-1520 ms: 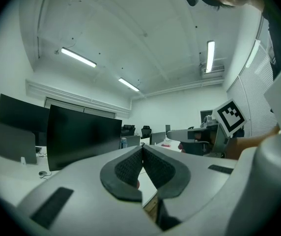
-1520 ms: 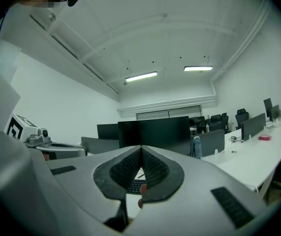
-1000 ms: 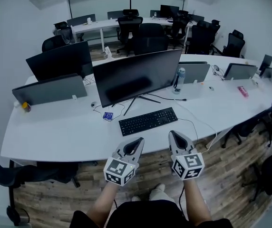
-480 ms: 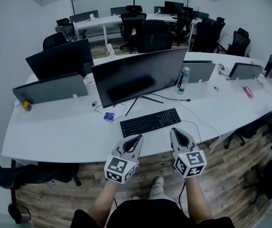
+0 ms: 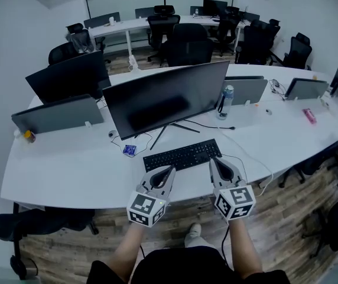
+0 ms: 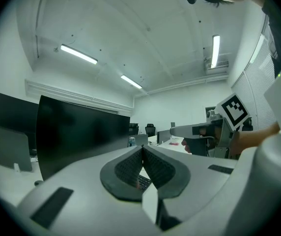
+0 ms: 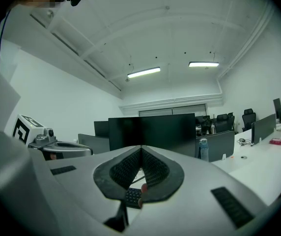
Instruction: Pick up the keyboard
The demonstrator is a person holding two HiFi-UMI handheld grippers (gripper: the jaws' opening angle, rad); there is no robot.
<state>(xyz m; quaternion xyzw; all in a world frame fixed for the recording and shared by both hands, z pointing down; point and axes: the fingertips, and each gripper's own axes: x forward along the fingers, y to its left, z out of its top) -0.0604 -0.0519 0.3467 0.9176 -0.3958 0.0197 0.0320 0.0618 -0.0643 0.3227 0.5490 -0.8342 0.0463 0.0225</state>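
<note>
Two-handed, pushing clenched, empty left gripper [image 5: 168,171] and right gripper [image 5: 214,161] forward, nearing keyboard [image 5: 181,155] lying left-right, right end angling away.

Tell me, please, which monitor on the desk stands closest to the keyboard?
The large black-screened monitor at the centre, directly behind the keyboard; the others stand off to the left and right, farther away.

I see a big dark monitor [image 5: 166,99] standing on the white desk [image 5: 68,170], with a water bottle [image 5: 224,101] just to its right. A small blue object [image 5: 129,150] lies near its stand, and a pink item [image 5: 309,116] lies far off to the right. Black chairs [image 5: 187,46] sit behind.
</note>
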